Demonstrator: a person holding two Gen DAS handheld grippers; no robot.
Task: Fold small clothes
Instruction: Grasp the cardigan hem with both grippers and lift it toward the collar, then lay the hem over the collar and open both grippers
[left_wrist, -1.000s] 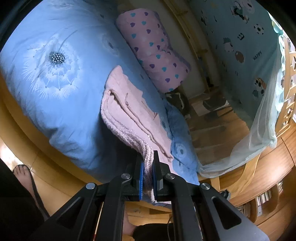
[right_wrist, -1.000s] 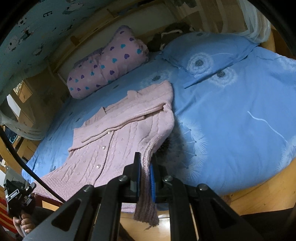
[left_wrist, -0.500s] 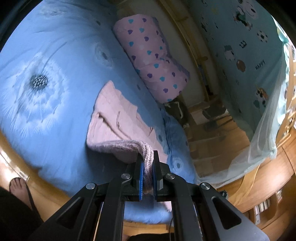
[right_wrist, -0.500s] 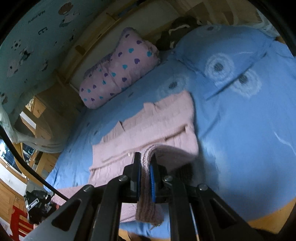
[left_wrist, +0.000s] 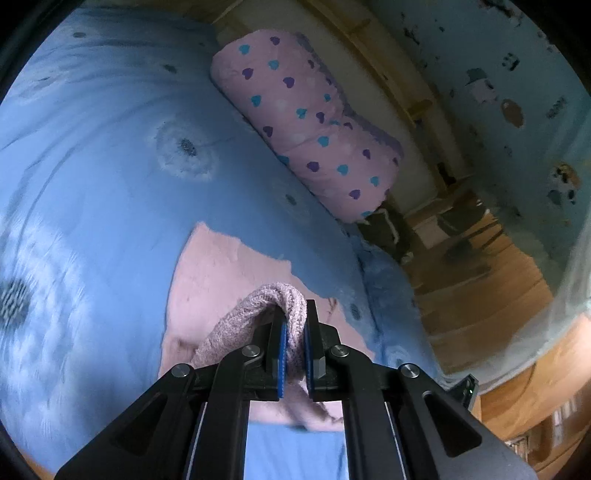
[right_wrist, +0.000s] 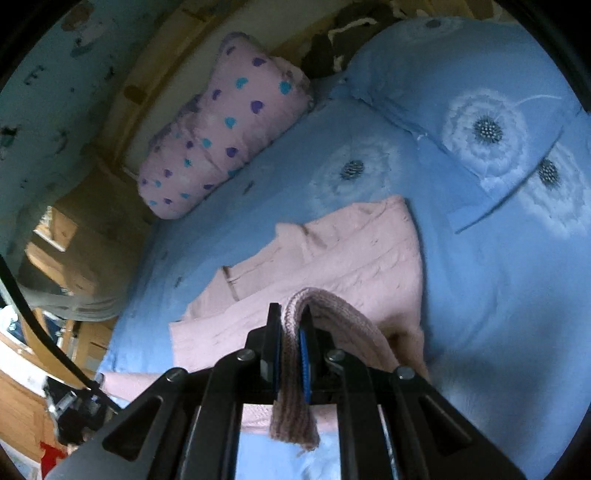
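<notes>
A pink knitted cardigan (right_wrist: 332, 254) lies on the blue bedspread (right_wrist: 480, 295); it also shows in the left wrist view (left_wrist: 214, 273). My left gripper (left_wrist: 294, 332) is shut on the cardigan's ribbed hem (left_wrist: 266, 299) and holds it lifted over the garment's upper part. My right gripper (right_wrist: 290, 332) is shut on the other end of the hem (right_wrist: 332, 306), also raised and carried over the cardigan. The lower half arches up off the bed between the two grippers. The collar end lies flat toward the pillows.
A pink pillow with heart print (left_wrist: 310, 129) lies at the bed's far side, also in the right wrist view (right_wrist: 221, 140). A blue dandelion-print pillow (right_wrist: 476, 122) lies at the right. A wooden floor and steps (left_wrist: 480, 277) lie beyond the bed.
Both grippers have lifted the hem and carried it forward over the cardigan toward the collar. The garment's lower half has come off the bed edge and now folds over the upper half.
</notes>
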